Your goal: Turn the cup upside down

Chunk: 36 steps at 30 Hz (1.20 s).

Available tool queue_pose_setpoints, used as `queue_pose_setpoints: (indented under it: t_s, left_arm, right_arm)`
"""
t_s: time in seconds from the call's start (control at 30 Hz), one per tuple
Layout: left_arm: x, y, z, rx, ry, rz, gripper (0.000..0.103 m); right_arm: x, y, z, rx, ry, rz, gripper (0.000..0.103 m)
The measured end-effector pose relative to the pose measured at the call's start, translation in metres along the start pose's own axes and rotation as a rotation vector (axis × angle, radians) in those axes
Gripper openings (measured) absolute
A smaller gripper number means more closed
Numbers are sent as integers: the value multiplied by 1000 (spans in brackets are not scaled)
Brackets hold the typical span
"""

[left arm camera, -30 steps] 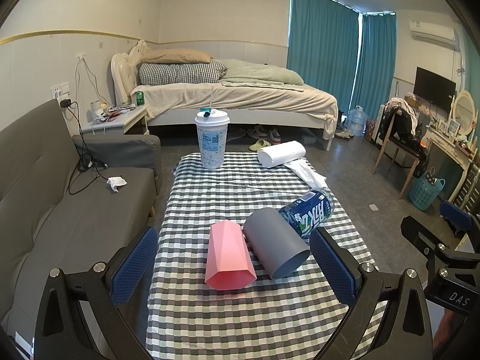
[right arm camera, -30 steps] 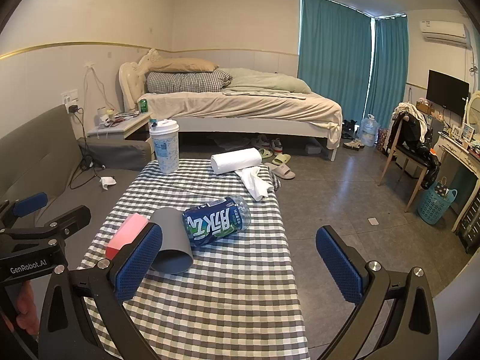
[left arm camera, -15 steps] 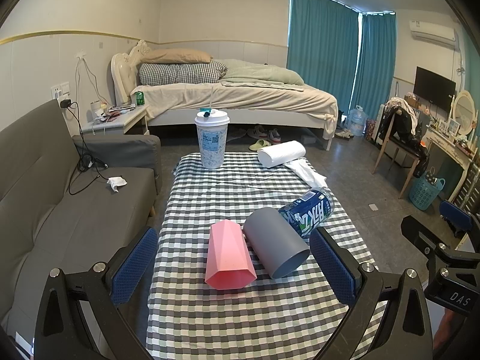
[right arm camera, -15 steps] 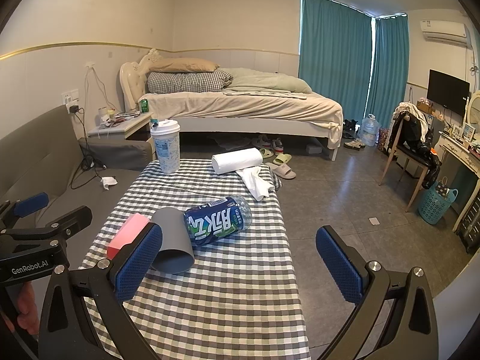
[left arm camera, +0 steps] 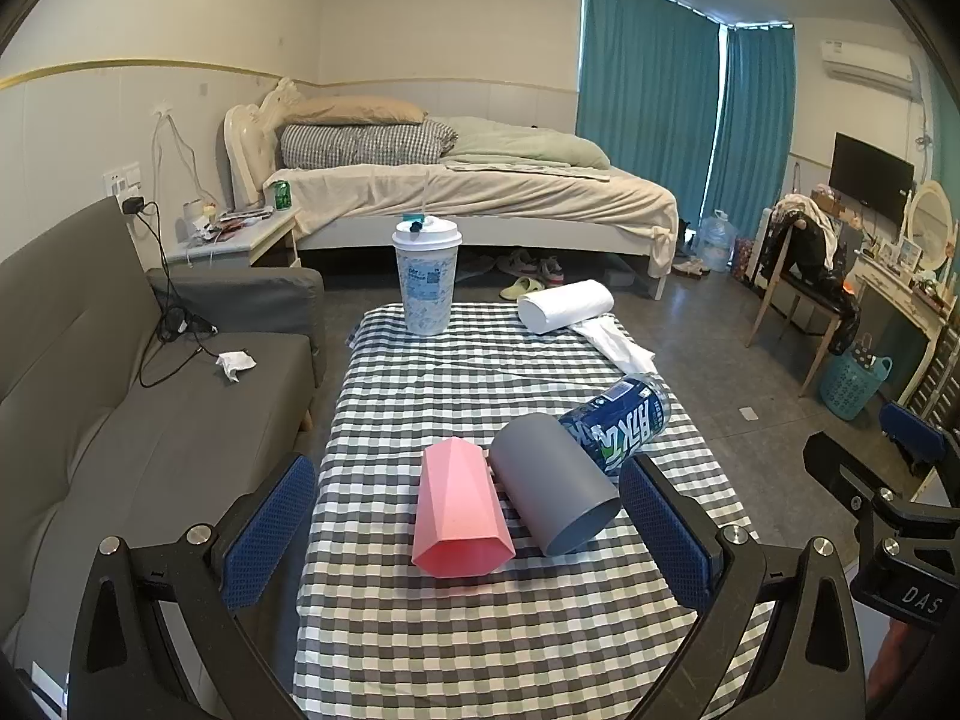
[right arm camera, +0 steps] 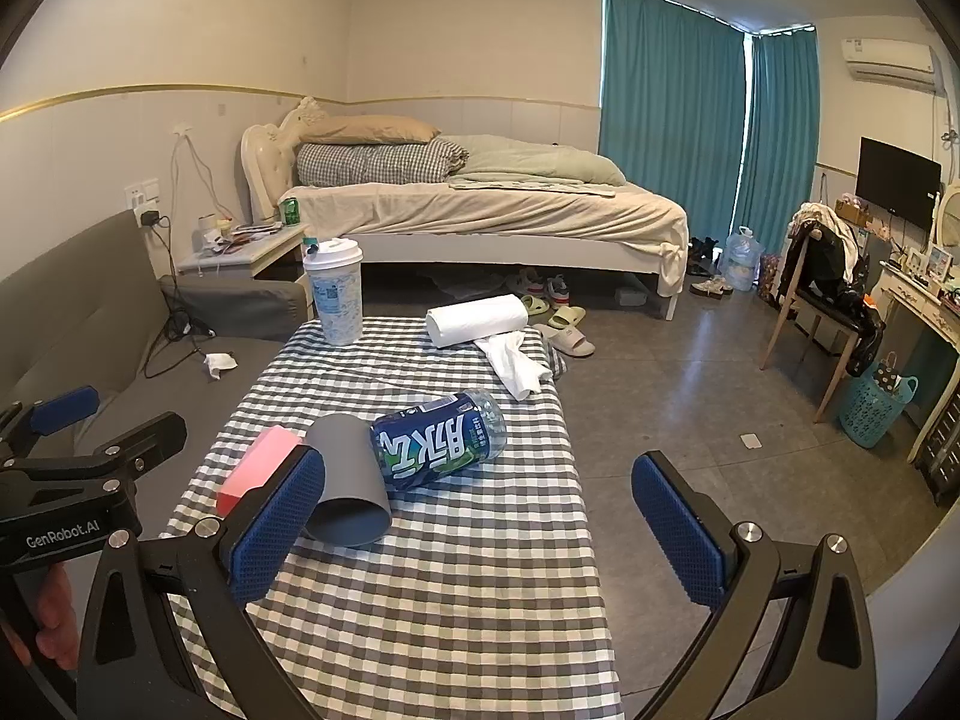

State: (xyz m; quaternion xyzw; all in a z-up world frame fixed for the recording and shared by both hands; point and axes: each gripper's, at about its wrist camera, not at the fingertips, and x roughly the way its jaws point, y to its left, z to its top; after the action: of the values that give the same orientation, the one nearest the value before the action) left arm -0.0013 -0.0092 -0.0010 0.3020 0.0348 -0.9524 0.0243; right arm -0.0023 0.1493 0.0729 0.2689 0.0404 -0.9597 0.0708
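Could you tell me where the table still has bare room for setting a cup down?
Bare cloth lies between the takeaway cup and pink cup, and near the front edge. Crowded: pink cup, grey cup and bottle side by side.

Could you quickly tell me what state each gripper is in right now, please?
Left gripper: open, holding nothing, above the table short of the pink cup.
Right gripper: open, holding nothing.
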Motion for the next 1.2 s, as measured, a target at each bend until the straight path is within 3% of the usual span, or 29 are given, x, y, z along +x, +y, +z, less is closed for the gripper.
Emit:
queue_pose_setpoints:
  t_s: [0.37, 0.57, 0.93, 1.07, 1.2]
  left_arm:
    - [10, 9, 3, -23, 24, 23, 103]
    - [26, 23, 3, -50, 49, 73, 103]
    - [56, 39, 2, -58, 114, 155, 103]
    - [59, 41, 2, -56, 129, 172, 103]
    - [57, 43, 3, -59, 128, 169, 103]
  right_arm:
    - [8, 7, 1, 1, 19, 23, 103]
    - [36, 25, 0, -42, 53, 64, 103]
    - [125, 51, -32, -31, 259, 188, 103]
    - [149, 63, -48, -57, 329, 212, 95]
    - [159, 68, -57, -47, 362, 215, 94]
